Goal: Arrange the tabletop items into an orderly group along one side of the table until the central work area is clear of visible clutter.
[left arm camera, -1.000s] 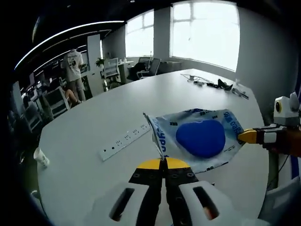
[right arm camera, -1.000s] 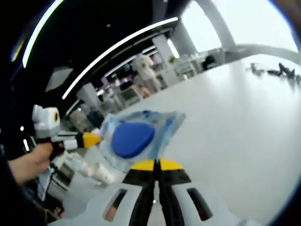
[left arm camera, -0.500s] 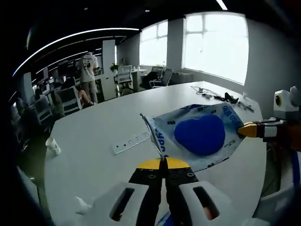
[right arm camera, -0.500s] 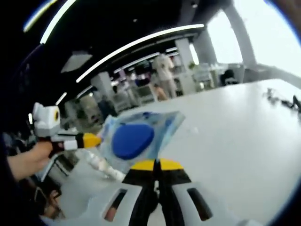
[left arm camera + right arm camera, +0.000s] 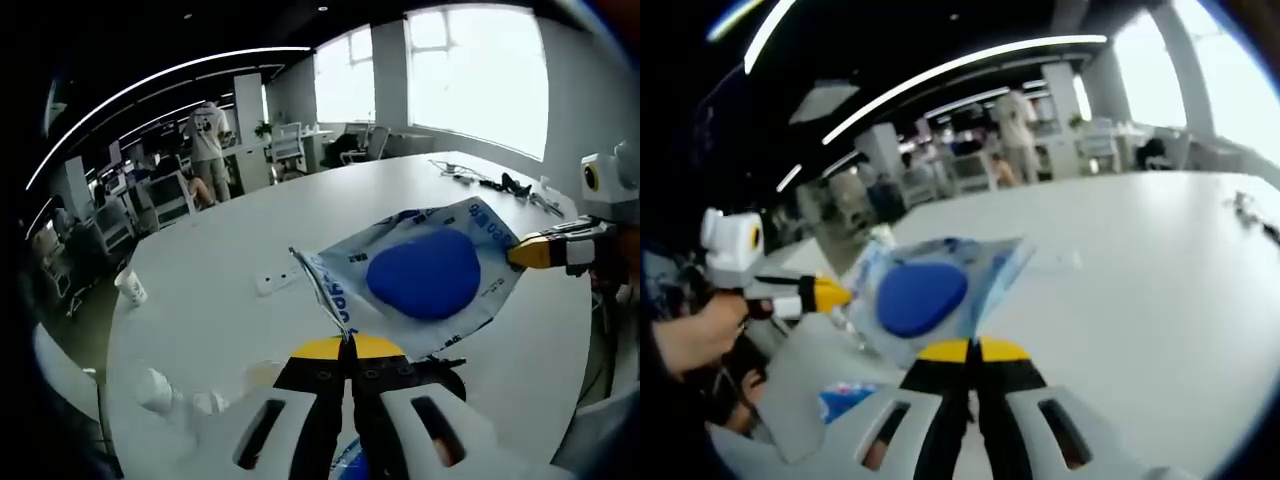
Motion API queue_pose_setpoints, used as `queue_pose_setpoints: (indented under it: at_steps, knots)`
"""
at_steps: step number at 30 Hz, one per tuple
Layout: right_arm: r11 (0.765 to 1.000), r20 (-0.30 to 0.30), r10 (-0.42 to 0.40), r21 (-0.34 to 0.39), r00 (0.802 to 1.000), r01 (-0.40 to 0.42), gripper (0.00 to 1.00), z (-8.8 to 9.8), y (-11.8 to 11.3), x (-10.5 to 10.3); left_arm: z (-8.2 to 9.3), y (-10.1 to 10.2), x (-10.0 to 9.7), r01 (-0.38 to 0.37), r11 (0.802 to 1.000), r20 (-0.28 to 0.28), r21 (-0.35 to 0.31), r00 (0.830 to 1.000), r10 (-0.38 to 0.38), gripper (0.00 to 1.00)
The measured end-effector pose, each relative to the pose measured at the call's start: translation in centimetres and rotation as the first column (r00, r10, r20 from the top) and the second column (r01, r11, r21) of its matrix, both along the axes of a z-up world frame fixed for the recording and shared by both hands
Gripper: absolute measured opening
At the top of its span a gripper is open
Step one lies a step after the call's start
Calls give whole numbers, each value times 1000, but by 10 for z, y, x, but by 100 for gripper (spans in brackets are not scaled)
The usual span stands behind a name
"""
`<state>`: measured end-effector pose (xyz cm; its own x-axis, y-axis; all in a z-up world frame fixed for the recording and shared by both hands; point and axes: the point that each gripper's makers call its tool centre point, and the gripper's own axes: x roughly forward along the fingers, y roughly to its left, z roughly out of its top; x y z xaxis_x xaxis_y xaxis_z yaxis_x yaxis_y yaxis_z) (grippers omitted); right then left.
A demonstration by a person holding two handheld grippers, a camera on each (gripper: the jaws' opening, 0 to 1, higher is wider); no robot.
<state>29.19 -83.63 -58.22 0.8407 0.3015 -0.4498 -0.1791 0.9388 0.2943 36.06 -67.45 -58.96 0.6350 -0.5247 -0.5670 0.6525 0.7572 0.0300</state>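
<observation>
The left hand-held gripper (image 5: 347, 343) has its jaws closed on one edge of a clear plastic bag (image 5: 420, 285) printed in blue and white, with a blue oval object (image 5: 423, 274) inside. The right hand-held gripper (image 5: 522, 254), entering the left gripper view from the right, pinches the opposite edge of the same bag with its yellow-tipped jaws closed. Between the two grippers the bag is stretched out flat and held up in the air above the white tabletop (image 5: 220, 300).

In the right gripper view, the right hand-held gripper (image 5: 973, 350) is clamped on the near edge of the bag (image 5: 930, 300), and the left hand-held gripper (image 5: 835, 295) grips its far edge, with a person's hand (image 5: 690, 335) around the handle.

On the tabletop beyond the bag lies a white power strip (image 5: 275, 283). A paper cup (image 5: 130, 288) stands near the tabletop's left edge, and a tangle of dark cables (image 5: 495, 182) lies near its far edge. Crumpled white material (image 5: 175, 393) sits near the closest edge. A blue and white packet (image 5: 845, 400) lies on the tabletop below the left gripper in the right gripper view.
</observation>
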Motion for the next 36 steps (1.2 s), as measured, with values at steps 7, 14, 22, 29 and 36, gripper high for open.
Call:
queue_pose_setpoints:
  at_steps: [7,14,22,29,36]
  knots:
    - [1000,-14,17,-8,1000,-17,0,-10,-3,3,-7,-1,-1,-36,999,22,24,999,35,0]
    - [999,-25,40,-17,999,-40,0,-20,-3,11,-19,1,-4,-84,996,32,44,996,82,0]
    - [998,-48,62,-17,997,-63,0,-39,0,18,-39,6,-4,-100,991,20,90,995,99,1]
    - [997,-60,73,-10,996,-73,0,-48,2,24,-48,10,0,-106,988,10,110,994,106,1]
    - [997,-77,77,-12,994,-78,0,-60,1,30,-62,9,1,-112,985,-5,129,993,114,1]
